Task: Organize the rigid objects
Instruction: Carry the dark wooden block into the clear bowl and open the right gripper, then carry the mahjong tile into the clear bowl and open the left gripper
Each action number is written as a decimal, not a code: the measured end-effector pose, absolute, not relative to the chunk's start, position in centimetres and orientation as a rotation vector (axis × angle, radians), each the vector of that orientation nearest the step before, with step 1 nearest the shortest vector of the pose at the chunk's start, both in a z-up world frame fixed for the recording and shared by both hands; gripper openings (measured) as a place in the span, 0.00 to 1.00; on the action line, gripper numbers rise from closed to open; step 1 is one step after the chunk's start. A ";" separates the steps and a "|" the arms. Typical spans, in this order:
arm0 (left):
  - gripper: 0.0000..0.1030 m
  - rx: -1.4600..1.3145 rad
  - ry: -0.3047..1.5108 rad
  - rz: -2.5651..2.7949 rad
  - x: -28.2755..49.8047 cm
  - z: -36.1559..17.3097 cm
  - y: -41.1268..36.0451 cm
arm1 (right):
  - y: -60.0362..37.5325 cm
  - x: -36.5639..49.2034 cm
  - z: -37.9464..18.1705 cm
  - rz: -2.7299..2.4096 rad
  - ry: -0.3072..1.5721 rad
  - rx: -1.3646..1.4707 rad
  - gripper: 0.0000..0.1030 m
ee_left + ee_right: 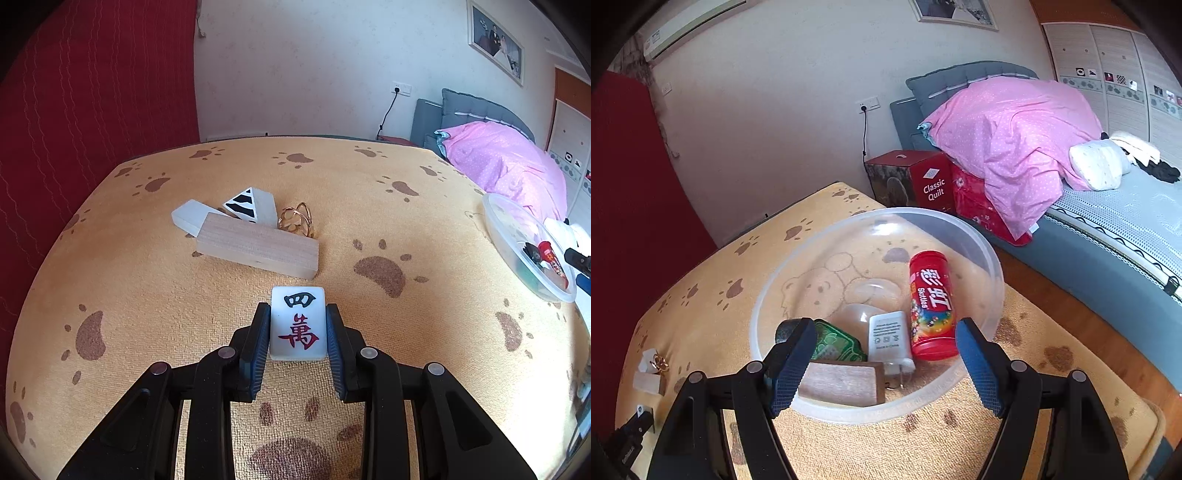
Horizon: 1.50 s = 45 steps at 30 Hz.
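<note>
My left gripper [298,325] is shut on a white mahjong tile [298,322] with black and red characters, held just above the paw-print cloth. Beyond it lie a long wooden block [258,244], a white block [192,217], a zebra-striped block [252,205] and a gold ring-shaped trinket [296,218]. My right gripper [886,332] stands open over the near rim of a clear plastic bowl [979,243]. Inside the bowl lie a red Skittles tube [930,304], a white charger plug [889,338], a green tile [836,341], a dark wooden block [842,382] and a dark object partly hidden by my left finger.
The table is covered with an orange paw-print cloth [147,295]. The bowl [517,240] sits near its right edge. A red curtain [92,92] hangs at the left. A bed with a pink quilt [1015,140] and a red box [923,181] stand beyond the table.
</note>
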<state>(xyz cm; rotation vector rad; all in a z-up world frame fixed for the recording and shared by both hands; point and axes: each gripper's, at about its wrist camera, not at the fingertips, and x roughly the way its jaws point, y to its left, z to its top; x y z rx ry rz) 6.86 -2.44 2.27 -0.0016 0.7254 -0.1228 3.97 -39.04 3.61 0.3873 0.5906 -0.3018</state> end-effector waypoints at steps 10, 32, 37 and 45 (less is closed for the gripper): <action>0.29 -0.014 0.757 -0.139 7.0 2.5 -3.4 | -39.0 2.8 3.6 -0.314 0.546 0.355 0.79; 0.29 0.020 0.760 -0.447 7.7 6.0 -17.2 | -40.8 1.4 2.5 -0.268 0.543 0.395 0.85; 0.29 0.017 0.770 -0.503 8.5 6.0 -20.6 | -41.3 1.1 2.0 -0.253 0.548 0.440 0.86; 0.29 0.018 0.788 -0.537 9.8 5.6 -24.6 | -42.3 0.8 1.5 -0.235 0.536 0.505 0.87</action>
